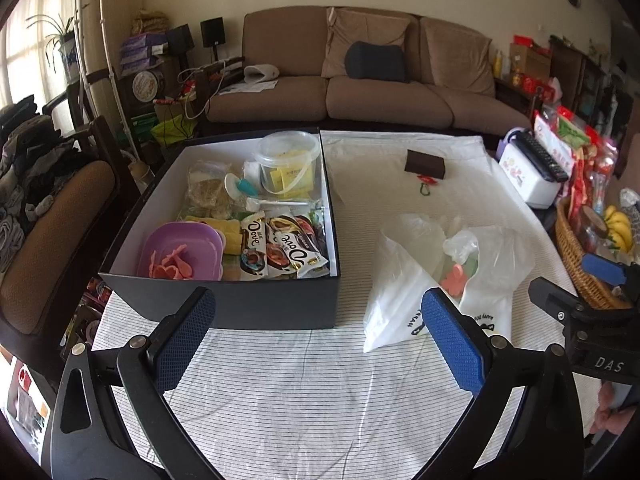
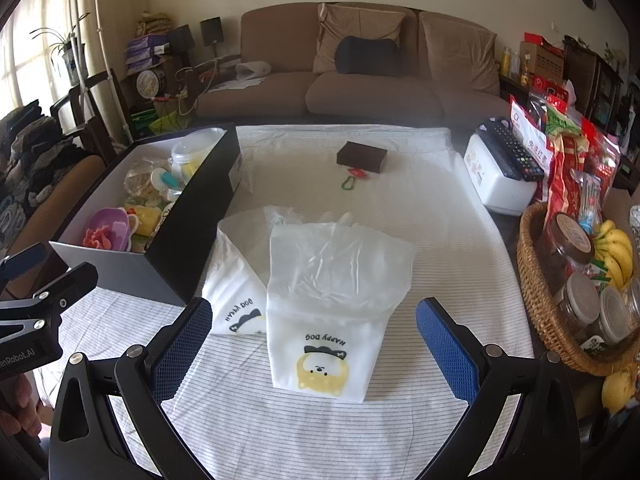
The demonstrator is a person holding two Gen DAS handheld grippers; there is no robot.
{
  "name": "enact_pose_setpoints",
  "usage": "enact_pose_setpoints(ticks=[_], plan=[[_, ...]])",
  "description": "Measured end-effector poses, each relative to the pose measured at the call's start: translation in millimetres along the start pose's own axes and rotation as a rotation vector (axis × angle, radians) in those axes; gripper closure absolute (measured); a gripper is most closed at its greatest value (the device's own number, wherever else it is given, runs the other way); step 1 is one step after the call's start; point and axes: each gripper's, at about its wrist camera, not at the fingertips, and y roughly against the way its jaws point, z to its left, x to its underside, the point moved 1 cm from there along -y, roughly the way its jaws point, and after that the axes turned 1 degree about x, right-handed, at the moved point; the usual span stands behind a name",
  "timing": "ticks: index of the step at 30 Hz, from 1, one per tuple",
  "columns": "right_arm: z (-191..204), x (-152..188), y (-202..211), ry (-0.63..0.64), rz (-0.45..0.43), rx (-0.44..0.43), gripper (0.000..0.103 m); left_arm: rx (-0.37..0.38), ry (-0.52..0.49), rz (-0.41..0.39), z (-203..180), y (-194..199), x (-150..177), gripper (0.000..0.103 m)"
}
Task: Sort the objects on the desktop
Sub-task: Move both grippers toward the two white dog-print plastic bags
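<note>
A black box [image 1: 256, 304] [image 2: 188, 232] on the striped tablecloth holds snacks, Dove packets [image 1: 280, 248], a purple tub [image 1: 180, 250] and a clear lidded pot [image 1: 289, 160]. Two white "Happy Dog" plastic bags [image 2: 328, 300] [image 1: 404, 300] lie to its right, one showing pink pieces [image 1: 454, 278]. A dark brown block [image 2: 362, 157] [image 1: 425, 164] with a red and green keyring [image 2: 352, 179] lies farther back. My left gripper [image 1: 318, 344] is open and empty in front of the box. My right gripper [image 2: 314, 352] is open and empty over the near bag.
A wicker basket [image 2: 536, 300] with jars and bananas [image 2: 614, 248] sits at the right edge. A white appliance with a remote [image 2: 500, 176] and snack bags stand behind it. A chair [image 1: 48, 232] is on the left, a brown sofa [image 1: 360, 92] beyond the table.
</note>
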Motion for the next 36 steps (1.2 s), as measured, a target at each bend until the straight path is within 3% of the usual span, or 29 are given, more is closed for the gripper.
enact_pose_setpoints(ticks=[8, 20, 27, 36], plan=[[28.6, -28.9, 6.7, 0.030, -0.019, -0.030, 0.000, -0.031, 0.025, -0.015, 27.8, 5.5, -22.4, 0.000], [60.0, -64.4, -15.2, 0.053, -0.019, -0.073, 0.000, -0.080, 0.062, -0.006, 71.9, -20.8, -40.7, 0.000], [19.5, -53.8, -24.3, 0.010, -0.017, -0.038, 0.000, -0.016, 0.059, 0.004, 57.9, -32.2, -23.7, 0.000], [-72.5, -14.9, -32.2, -0.134, 0.020, -0.026, 0.000, 0.156, -0.037, 0.035, -30.8, -53.6, 0.0, 0.000]])
